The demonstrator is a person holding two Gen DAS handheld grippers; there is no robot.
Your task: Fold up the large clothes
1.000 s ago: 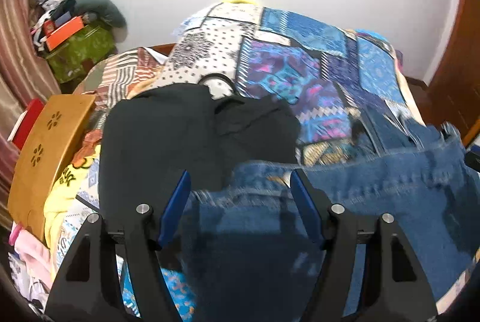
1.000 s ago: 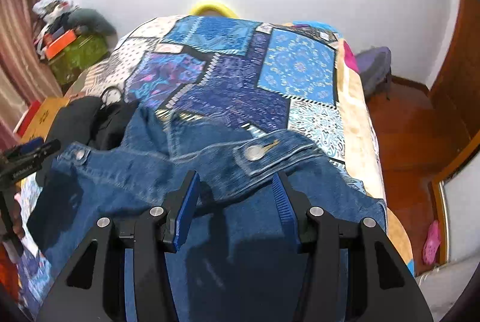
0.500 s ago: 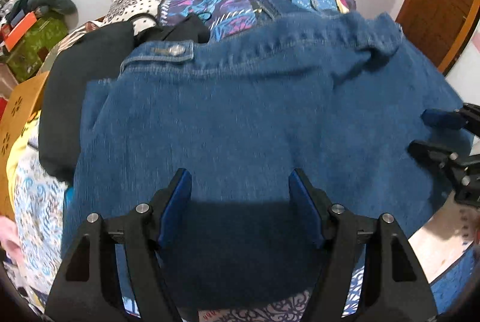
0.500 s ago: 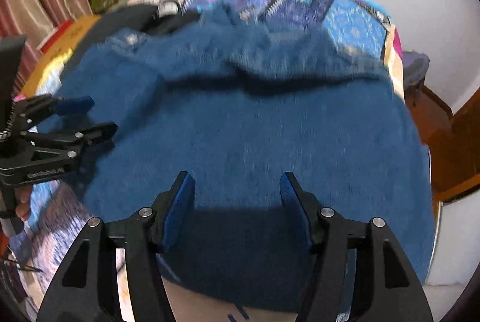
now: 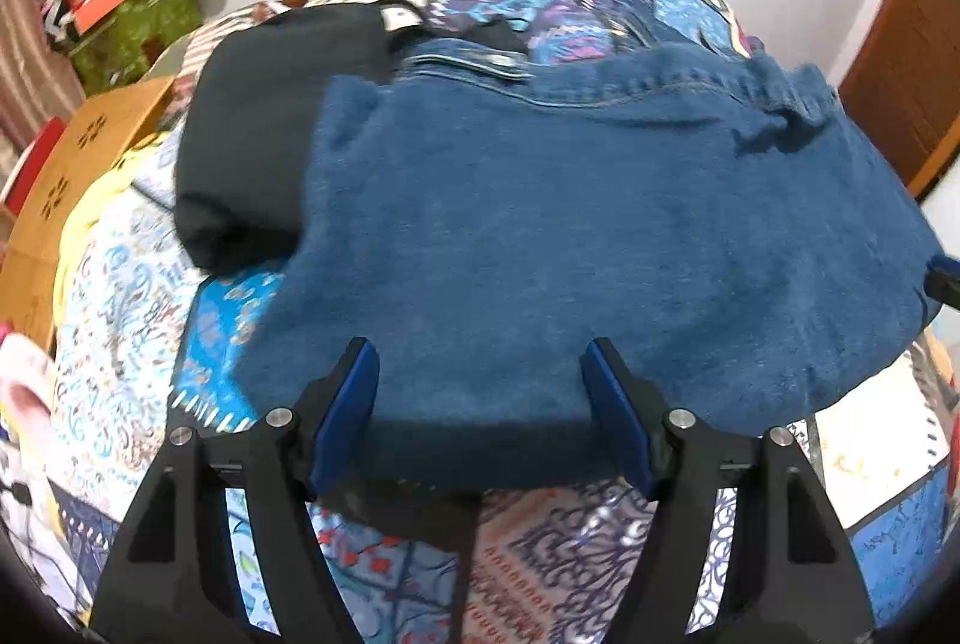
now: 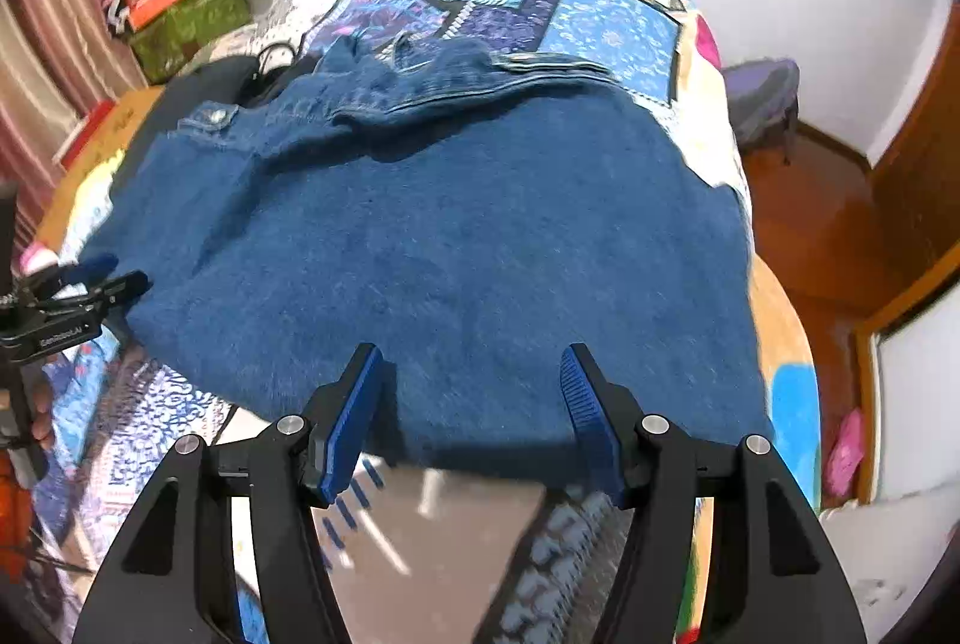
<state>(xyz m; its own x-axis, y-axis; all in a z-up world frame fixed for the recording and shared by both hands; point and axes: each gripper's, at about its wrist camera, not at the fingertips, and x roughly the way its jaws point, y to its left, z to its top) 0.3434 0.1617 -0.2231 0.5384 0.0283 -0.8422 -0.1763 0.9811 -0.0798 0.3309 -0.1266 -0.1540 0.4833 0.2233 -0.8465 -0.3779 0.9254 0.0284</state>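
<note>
Black garment [image 5: 270,116] sits at the left of the bed [image 5: 150,296]; jeans [image 5: 600,224] lie spread flat across the patchwork. Left gripper [image 5: 480,362] jaws opening, nothing pinched. Right gripper [image 6: 471,368] spread wide over the denim's near edge, empty.

The jeans [image 5: 600,236] lie spread on the bed [image 5: 132,320], waistband at twelve o'clock, overlapping a folded garment [image 5: 264,122] at ten, with a box [image 5: 66,188] beyond at nine and a cluttered pile [image 5: 120,8] at eleven.
</note>
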